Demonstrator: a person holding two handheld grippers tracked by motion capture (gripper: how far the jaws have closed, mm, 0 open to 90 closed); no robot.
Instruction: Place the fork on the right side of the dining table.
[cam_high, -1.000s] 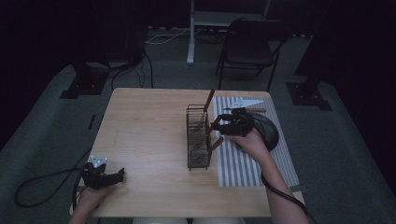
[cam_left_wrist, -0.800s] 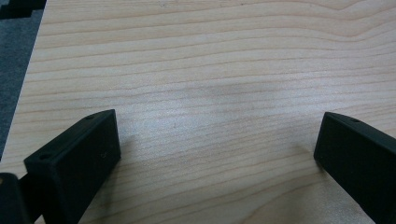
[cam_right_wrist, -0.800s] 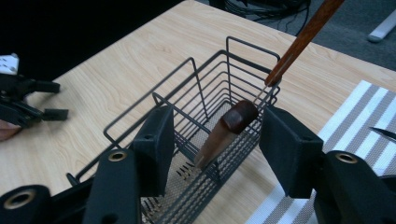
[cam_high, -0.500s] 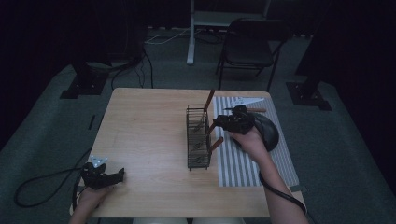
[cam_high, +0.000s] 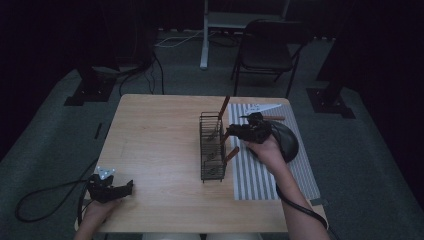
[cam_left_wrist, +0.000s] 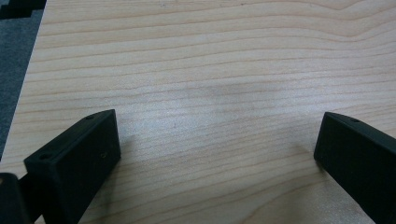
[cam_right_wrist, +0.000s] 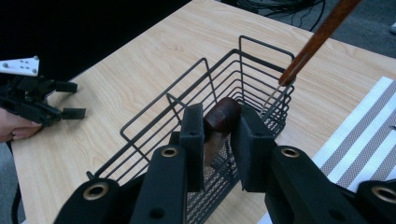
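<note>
Barely anything's shifting since a sec ago: right gripper (cam_right_wrist: 217, 140) is still clamping the brown utensil handle (cam_right_wrist: 223, 116) over the wire caddy (cam_high: 212, 147). Am keeping it vertical, lowering slow btwn wires. Left gripper (cam_high: 111, 189) is resting wide open, empty, on the surface (cam_high: 155, 130).

Wire rack (cam_high: 212, 147) mid-table (cam_high: 155, 150), striped mat (cam_high: 265, 170) just right, utensils inside rack.
</note>
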